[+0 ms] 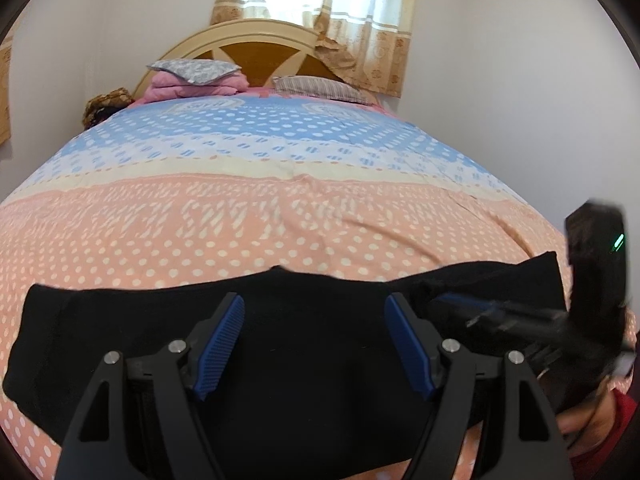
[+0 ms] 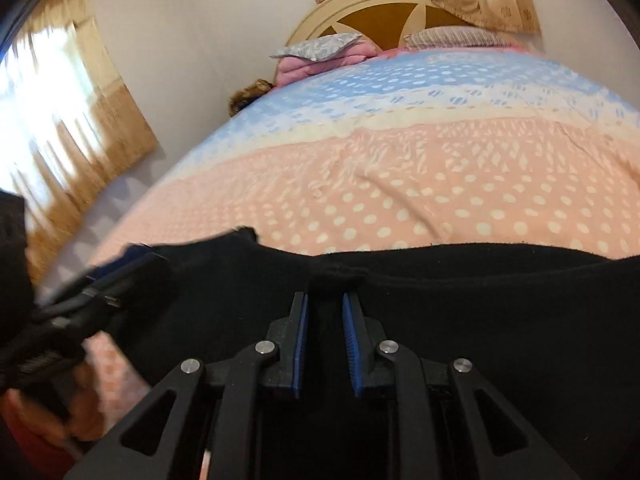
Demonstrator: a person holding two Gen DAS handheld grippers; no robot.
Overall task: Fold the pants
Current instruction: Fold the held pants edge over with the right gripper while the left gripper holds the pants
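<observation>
A wide bed (image 1: 280, 208) filled both views, covered by a quilted spread with pale blue bands and white dots toward the head, a cream stripe across the middle, and salmon pink with white dots and dashes nearer the cameras. The cloth lay mostly flat, with a few soft creases. At the head stood an arched cream headboard (image 1: 256, 36) with brown panels set between spokes. Against it lay a grey patterned pillow (image 1: 192, 69) on a folded pink blanket (image 1: 192, 87), and beside them a striped pillow (image 1: 320, 87). Beige patterned curtains (image 1: 360, 20) hung over a bright window behind the headboard, and plain white walls closed the room.

The black pants (image 1: 312, 304), matte and soft-looking, lay as a long band across the near edge of the bed, on the pink part of the spread.

The left tool (image 1: 316, 312) hung over the pants with its ribbed blue pads (image 1: 224, 344) spread wide and nothing between them. The right tool (image 2: 325, 300) had its blue pads drawn narrow with a slim gap showing; a small raised pucker of the black fabric sat at their tips, though I could not tell whether they pinched it.
</observation>
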